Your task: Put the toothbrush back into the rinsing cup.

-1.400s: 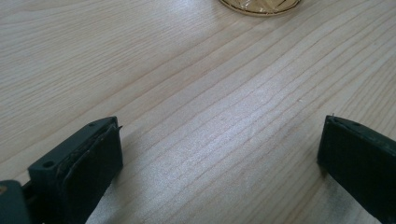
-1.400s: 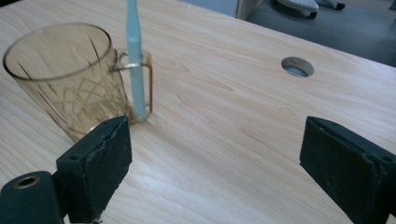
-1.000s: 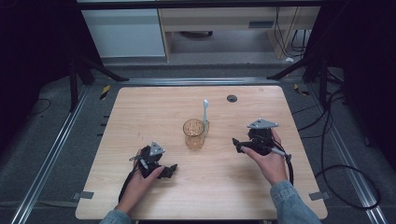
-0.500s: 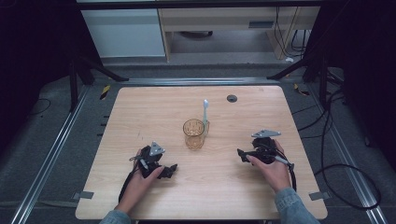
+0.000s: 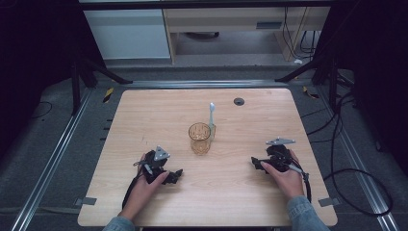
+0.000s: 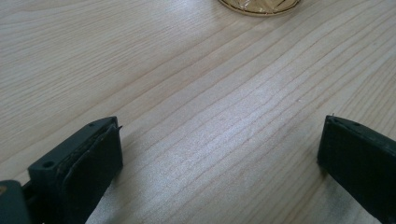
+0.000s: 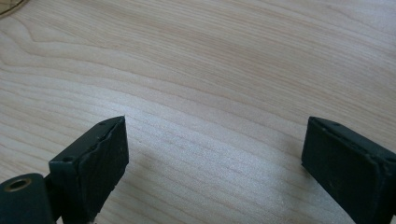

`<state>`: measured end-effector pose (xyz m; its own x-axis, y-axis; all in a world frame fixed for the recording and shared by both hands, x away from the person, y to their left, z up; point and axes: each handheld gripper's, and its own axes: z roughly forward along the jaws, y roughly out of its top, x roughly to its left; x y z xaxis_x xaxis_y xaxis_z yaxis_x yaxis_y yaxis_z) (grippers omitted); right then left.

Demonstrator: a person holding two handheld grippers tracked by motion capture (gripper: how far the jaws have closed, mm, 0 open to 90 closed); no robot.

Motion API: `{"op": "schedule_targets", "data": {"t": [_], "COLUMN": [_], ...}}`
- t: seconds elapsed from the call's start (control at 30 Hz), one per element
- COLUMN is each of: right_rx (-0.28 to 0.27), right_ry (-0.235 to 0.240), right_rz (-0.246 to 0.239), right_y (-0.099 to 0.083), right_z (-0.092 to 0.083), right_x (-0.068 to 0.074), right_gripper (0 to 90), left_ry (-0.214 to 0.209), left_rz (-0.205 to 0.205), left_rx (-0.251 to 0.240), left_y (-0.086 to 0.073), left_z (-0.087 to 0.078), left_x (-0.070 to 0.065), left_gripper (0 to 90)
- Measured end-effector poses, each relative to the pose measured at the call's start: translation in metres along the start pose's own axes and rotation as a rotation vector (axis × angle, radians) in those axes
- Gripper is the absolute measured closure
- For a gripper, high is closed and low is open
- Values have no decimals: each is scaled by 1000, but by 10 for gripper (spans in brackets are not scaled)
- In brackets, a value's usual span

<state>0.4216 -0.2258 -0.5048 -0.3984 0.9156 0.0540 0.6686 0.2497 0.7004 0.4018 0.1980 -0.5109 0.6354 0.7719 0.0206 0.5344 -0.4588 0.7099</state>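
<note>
Both tongs resting jaws-apart and empty on the worktop [image 5: 144, 110], left tongs [image 5: 174, 174] and right tongs [image 5: 256, 163] flanking the glass [image 5: 200, 137] mid-worktop with toothbrush [image 5: 211, 115] standing inside; approach low, don't tip it.

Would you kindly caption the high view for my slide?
Two open hand-held grippers, left gripper and right gripper, rest on a wooden table flanking an amber glass holding a toothbrush.

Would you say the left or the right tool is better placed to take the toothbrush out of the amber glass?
Probably right: the toothbrush leans at the glass's right side, facing the open right tool; the left tool must reach past the glass.
</note>
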Motion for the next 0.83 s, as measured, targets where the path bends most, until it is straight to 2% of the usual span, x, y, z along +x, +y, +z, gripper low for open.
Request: {"op": "schedule_targets", "data": {"t": [0.33,0.53,0.83], "right_rx": [-18,-43,-40], "right_ry": [-11,-44,-55], "right_rz": [3,-31,-22], "right_y": [-5,-9,-9], "right_z": [2,5,6], "right_x": [2,6,9], "right_gripper": [67,43,24], "left_ry": [0,0,0], "left_rz": [0,0,0], "left_rx": [0,0,0], "left_y": [0,0,0], "left_z": [0,0,0], "left_x": [0,0,0], "left_gripper": [0,0,0]}}
